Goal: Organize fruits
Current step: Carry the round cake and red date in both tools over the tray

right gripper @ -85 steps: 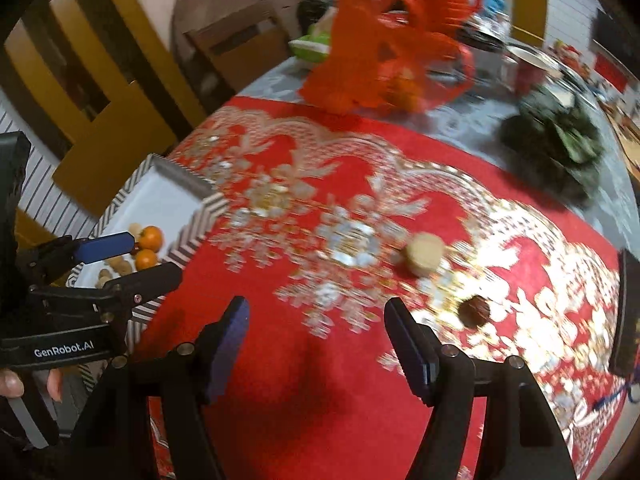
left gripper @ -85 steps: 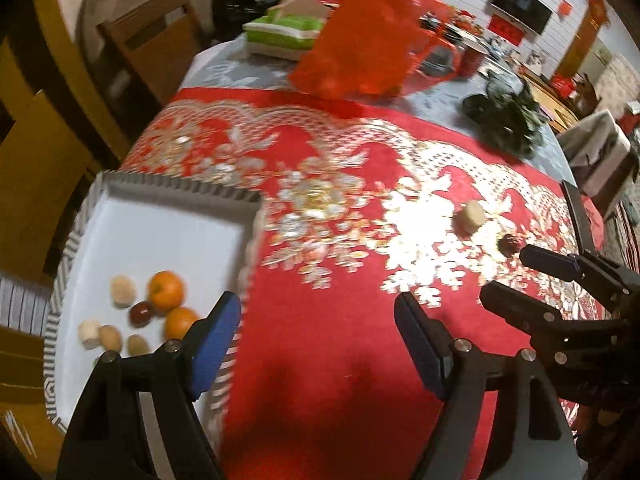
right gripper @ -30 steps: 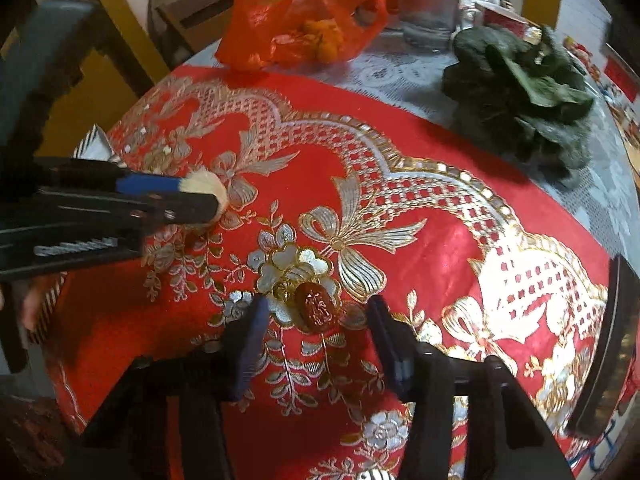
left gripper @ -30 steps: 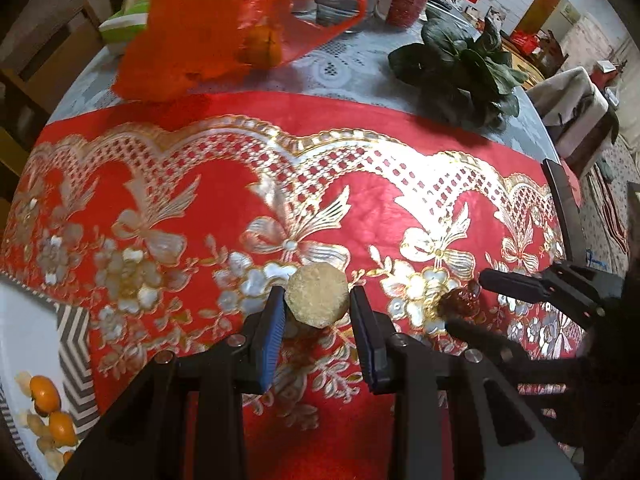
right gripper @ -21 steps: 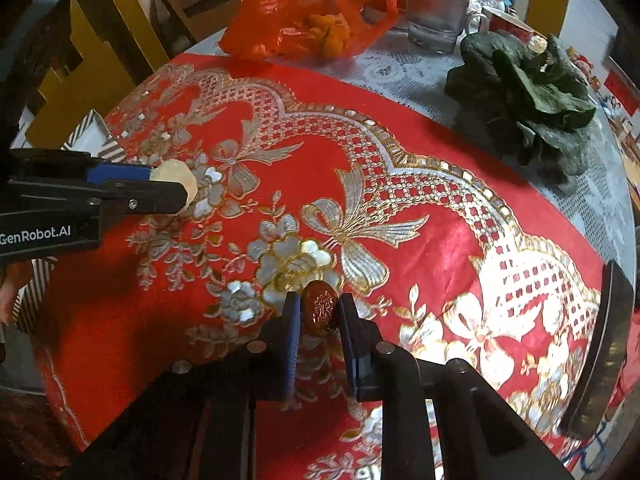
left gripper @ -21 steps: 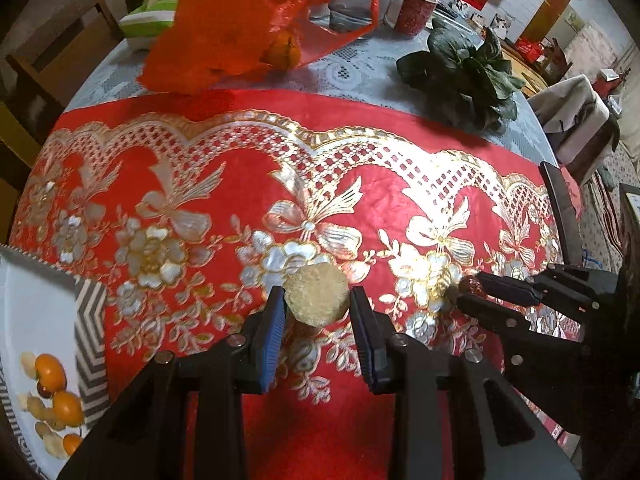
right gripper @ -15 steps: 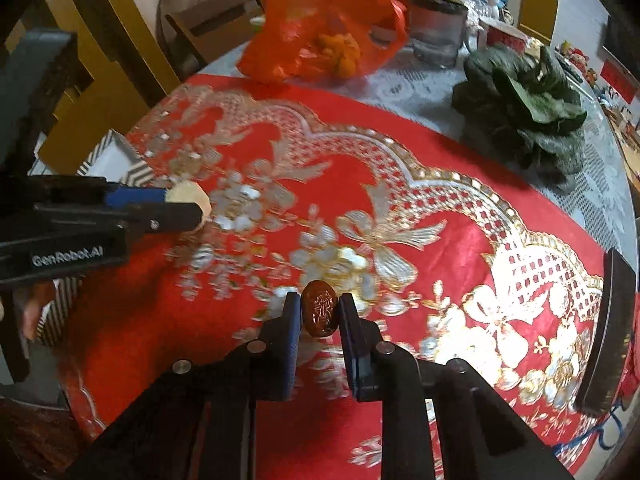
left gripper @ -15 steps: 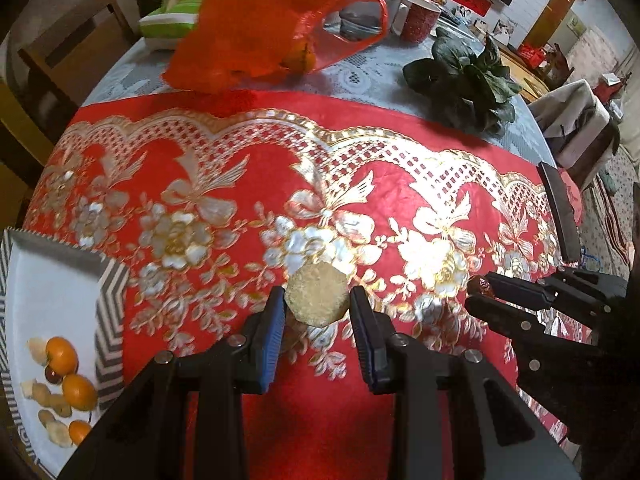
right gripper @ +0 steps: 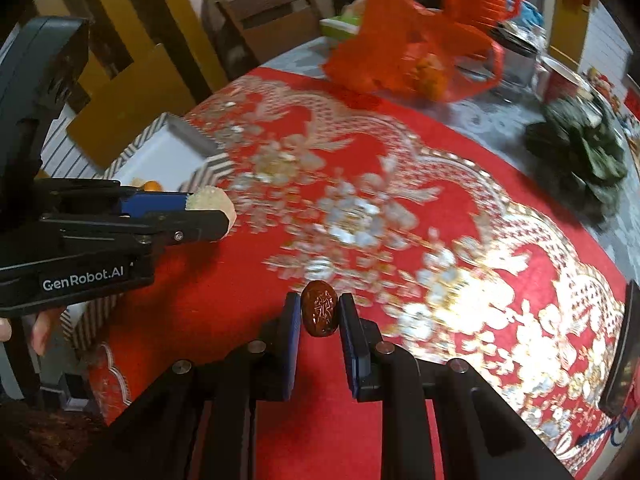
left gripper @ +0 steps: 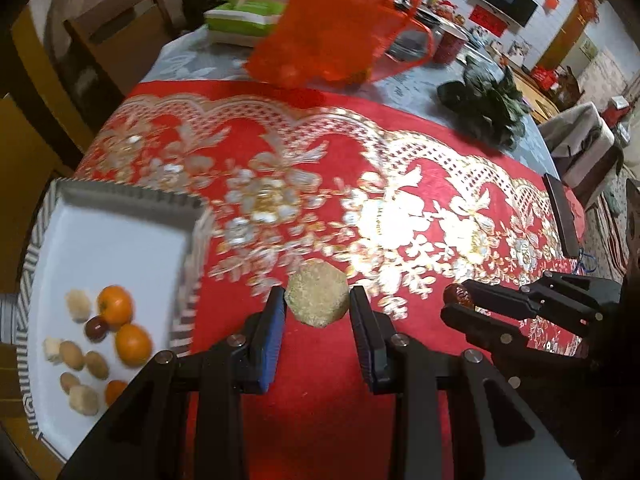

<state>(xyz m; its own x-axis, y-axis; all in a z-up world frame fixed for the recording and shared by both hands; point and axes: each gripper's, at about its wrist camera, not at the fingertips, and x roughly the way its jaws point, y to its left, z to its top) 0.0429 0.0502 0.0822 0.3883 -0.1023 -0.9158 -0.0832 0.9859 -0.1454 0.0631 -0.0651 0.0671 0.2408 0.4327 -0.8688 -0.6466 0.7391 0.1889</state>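
My left gripper (left gripper: pixel 317 305) is shut on a pale tan, rough round fruit (left gripper: pixel 318 298), held above the red and gold cloth. The same fruit (right gripper: pixel 212 202) shows at the left gripper's tip in the right wrist view. My right gripper (right gripper: pixel 319 316) is shut on a dark brown wrinkled date (right gripper: pixel 319 314); that date (left gripper: pixel 458 296) also peeks out at the right in the left wrist view. The white tray (left gripper: pixel 116 236) with a striped rim lies at the lower left, holding oranges (left gripper: pixel 115 306), a dark date and several pale fruits.
An orange plastic bag (left gripper: pixel 340 28) with fruit sits at the table's far side, near a mug and jars. Dark leafy greens (left gripper: pixel 484 104) lie far right. A black phone-like slab (left gripper: pixel 562 216) rests at the cloth's right edge. Wooden chairs (left gripper: pixel 112 48) stand behind the table.
The right gripper closed on the date and lifted it. Both grippers, each carrying its fruit, have moved left toward the tray, which now fills more of the left wrist view.
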